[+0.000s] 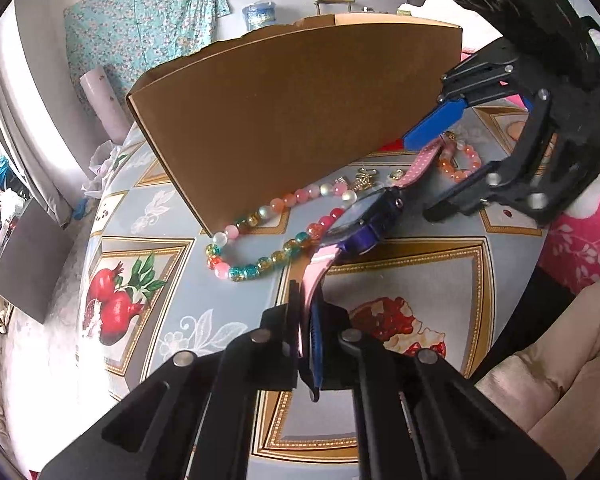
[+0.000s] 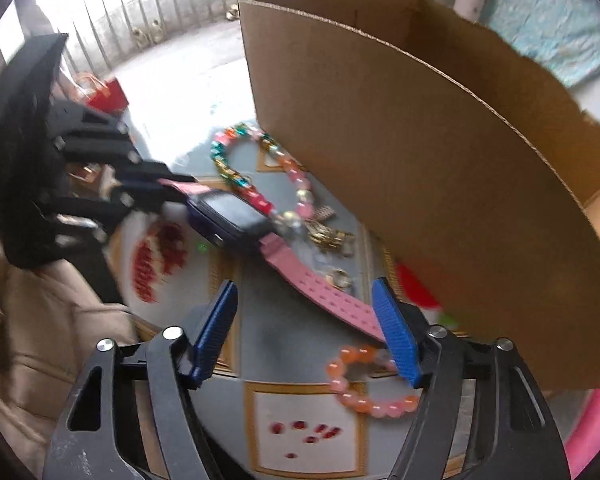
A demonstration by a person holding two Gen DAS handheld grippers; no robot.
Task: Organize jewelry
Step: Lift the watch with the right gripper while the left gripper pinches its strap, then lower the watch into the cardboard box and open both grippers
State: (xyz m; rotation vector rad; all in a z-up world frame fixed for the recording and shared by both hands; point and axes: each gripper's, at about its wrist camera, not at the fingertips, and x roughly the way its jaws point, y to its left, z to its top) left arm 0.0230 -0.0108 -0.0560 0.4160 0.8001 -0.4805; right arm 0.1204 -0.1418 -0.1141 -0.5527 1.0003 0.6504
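Observation:
A watch with a dark purple body and pink straps lies on the table. My left gripper is shut on its near pink strap. From the right wrist view, the same left gripper pinches the strap beside the watch. My right gripper hovers open over the other pink strap, its blue pads apart with nothing gripped. In the left wrist view the right gripper shows at the upper right. A multicoloured bead necklace and an orange bead bracelet lie nearby.
A tall open cardboard box stands right behind the jewelry. Small gold charms and a ring lie by the box wall. The tablecloth has pomegranate prints. A beige sleeve is close by at the left.

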